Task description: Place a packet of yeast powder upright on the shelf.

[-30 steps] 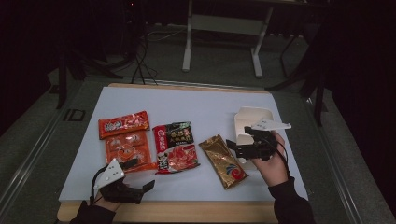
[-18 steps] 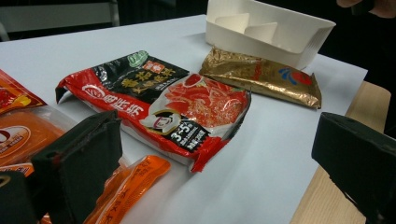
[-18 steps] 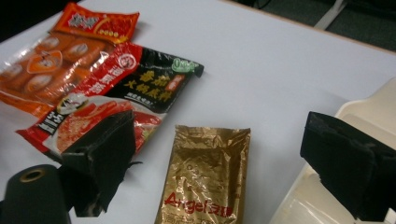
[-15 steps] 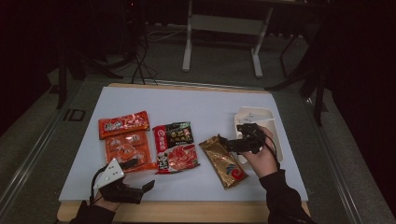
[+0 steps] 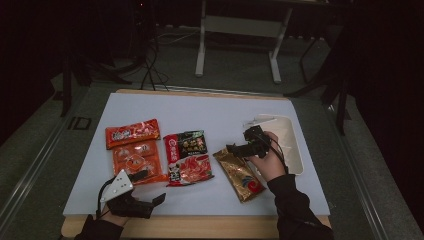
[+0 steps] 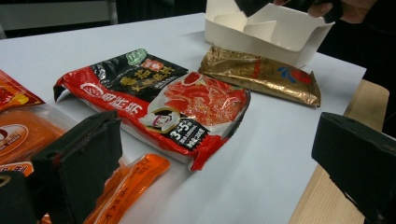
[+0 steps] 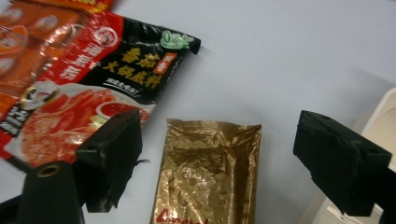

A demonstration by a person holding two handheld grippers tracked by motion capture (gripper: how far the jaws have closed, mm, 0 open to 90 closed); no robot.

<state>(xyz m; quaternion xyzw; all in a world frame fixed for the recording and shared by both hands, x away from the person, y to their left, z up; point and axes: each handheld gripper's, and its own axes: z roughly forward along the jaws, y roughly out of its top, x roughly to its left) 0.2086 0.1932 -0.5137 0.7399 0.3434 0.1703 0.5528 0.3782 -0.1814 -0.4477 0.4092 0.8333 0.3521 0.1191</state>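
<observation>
Gold foil sachet (image 7: 208,172) now lies under the right tongs (image 5: 239,149), moved off the white tray (image 5: 292,145), open, just narrowing; left tongs (image 5: 150,200) rest open.

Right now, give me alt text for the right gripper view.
The right gripper hangs open above the top end of a gold foil packet on a pale table. A red and black packet lies up-left, a white tray's edge at right.

bench (image 5: 200,112): pale top with a wooden front edge
red-and-black packet (image 5: 188,157): lies flat at the middle
orange packets (image 5: 132,134): two, at the left, one behind the other and touching
white tray (image 5: 294,145): right side, with compartments
floor: dark, with cables and a grey stand's legs (image 5: 202,47) beyond the bench
</observation>
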